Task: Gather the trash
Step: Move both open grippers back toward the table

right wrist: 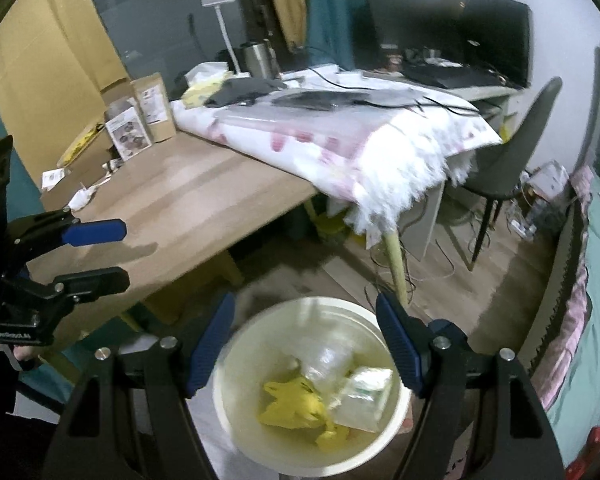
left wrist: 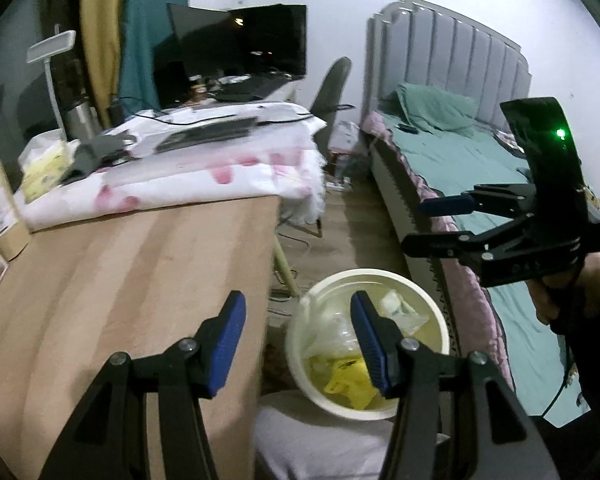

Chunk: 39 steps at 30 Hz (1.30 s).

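A cream waste bin [left wrist: 380, 273] stands on the floor between the wooden table and the bed. In it lie a yellow bag [right wrist: 292, 404], clear plastic [right wrist: 328, 360] and a white packet [right wrist: 364, 396]. My left gripper [left wrist: 298, 344] hovers open over the table's edge and the bin [right wrist: 256, 344], with nothing between its blue pads. My right gripper [right wrist: 306, 350] is open above the bin, also empty. Each gripper shows in the other's view: the right one [left wrist: 418, 226] over the bed's edge, the left one [right wrist: 124, 252] over the table. Small white scraps [right wrist: 80, 198] lie on the table's far left.
The wooden table [right wrist: 180, 200] carries a white and pink cloth [right wrist: 340, 140], brown pouches [right wrist: 156, 108] and a box. Its pale leg [right wrist: 396, 264] stands just beyond the bin. A grey chair [right wrist: 516, 148], cables on the floor and a bed [left wrist: 460, 160] border the narrow aisle.
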### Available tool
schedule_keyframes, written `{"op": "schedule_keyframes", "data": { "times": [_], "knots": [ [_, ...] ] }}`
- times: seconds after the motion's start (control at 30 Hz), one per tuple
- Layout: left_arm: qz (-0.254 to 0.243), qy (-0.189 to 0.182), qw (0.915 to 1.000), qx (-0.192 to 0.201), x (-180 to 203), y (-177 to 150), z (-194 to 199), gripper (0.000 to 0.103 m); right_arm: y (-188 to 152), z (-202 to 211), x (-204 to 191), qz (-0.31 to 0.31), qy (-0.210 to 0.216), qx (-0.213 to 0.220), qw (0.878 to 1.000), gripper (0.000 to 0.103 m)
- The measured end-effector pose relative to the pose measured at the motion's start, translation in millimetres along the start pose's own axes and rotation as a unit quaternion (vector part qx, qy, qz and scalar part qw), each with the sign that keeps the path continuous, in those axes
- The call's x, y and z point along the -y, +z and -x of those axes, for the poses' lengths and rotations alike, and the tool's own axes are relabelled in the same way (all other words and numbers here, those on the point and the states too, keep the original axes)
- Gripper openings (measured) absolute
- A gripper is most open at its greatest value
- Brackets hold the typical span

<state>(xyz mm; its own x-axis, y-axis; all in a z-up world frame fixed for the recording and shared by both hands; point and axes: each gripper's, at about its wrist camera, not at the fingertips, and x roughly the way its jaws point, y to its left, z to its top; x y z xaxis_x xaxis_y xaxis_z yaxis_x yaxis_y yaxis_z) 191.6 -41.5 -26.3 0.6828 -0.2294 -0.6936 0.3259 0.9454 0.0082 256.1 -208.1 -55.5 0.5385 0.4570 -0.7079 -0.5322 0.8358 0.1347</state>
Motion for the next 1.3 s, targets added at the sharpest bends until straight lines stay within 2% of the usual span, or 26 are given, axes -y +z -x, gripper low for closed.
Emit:
{"op": "schedule_keyframes", "data": {
  "times": [0.43,0.83,1.07,1.3],
  "knots": [
    [0.048,0.045,0.9977,0.019,-65.1,-19.3,45.1,0.057,42.4,-12.5,-71.1,0.065,0.025,0.006,0.998,0.071],
    [0.092,0.092,0.9912,0.021,-125.8,-44.0,82.0,0.058,78.0,-35.0,-138.1,0.115,0.063,0.005,0.991,0.071],
    [0.121,0.13,0.984,0.014,-162.5,-61.3,99.2,0.059,104.4,-59.6,-184.5,0.15,0.102,0.006,0.983,0.071],
    [0.144,0.199,0.9695,0.006,-207.8,-79.6,108.7,0.062,131.7,-88.4,-228.5,0.191,0.13,0.0,0.973,0.071]
  ]
}}
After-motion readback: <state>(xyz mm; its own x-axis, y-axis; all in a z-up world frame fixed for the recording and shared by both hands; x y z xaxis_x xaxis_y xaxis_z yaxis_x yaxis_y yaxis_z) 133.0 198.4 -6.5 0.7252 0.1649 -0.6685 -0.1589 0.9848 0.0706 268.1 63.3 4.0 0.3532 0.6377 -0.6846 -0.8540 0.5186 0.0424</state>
